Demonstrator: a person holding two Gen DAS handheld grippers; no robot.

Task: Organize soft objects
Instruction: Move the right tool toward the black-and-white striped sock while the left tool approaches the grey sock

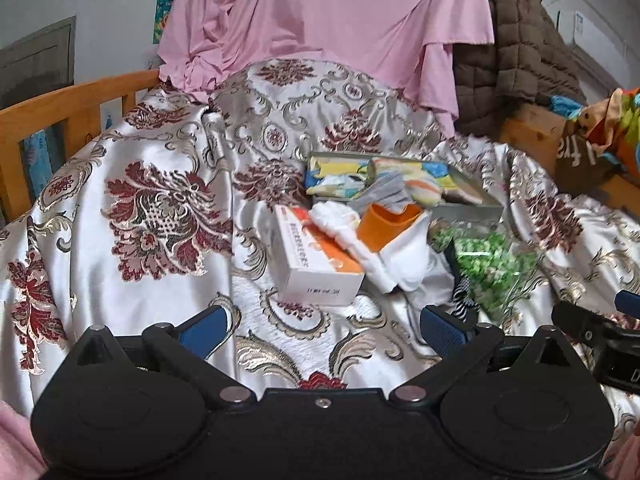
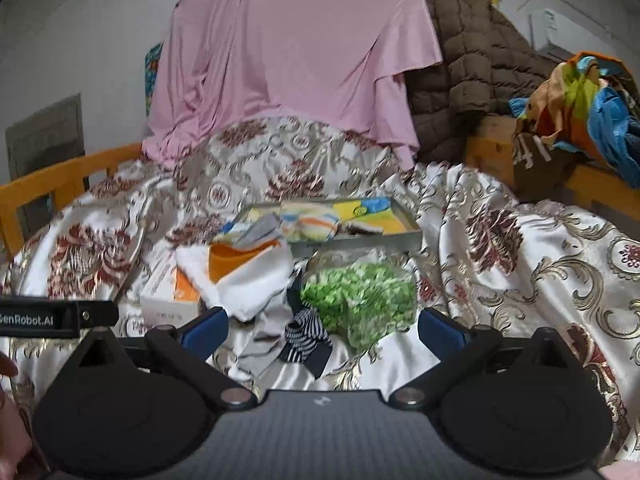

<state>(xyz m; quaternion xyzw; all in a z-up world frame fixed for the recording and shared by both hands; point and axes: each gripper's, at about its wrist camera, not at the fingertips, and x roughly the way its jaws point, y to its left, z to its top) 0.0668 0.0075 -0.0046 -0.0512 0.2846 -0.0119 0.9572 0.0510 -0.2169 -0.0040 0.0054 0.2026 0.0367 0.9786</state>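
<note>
A heap of soft things lies mid-bed on the floral satin bedspread (image 1: 168, 148): white cloths (image 2: 256, 280), a striped sock (image 2: 305, 338) and a grey sock (image 1: 382, 192) draped over the near edge of a shallow metal tray (image 2: 360, 242) that holds colourful folded fabric (image 2: 308, 220). An orange cup (image 1: 386, 226) sits among the white cloths, a white-and-orange box (image 1: 316, 264) just left of them, a bag of green pieces (image 2: 360, 300) just right. The left gripper (image 1: 324, 328) hovers low before the box, its jaws spread wide and empty. The right gripper (image 2: 322, 330) hangs beside it, level, spread equally wide around nothing, with the striped sock between its blue fingers (image 2: 206, 330). A pink sheet (image 2: 296, 56) drapes behind.
</note>
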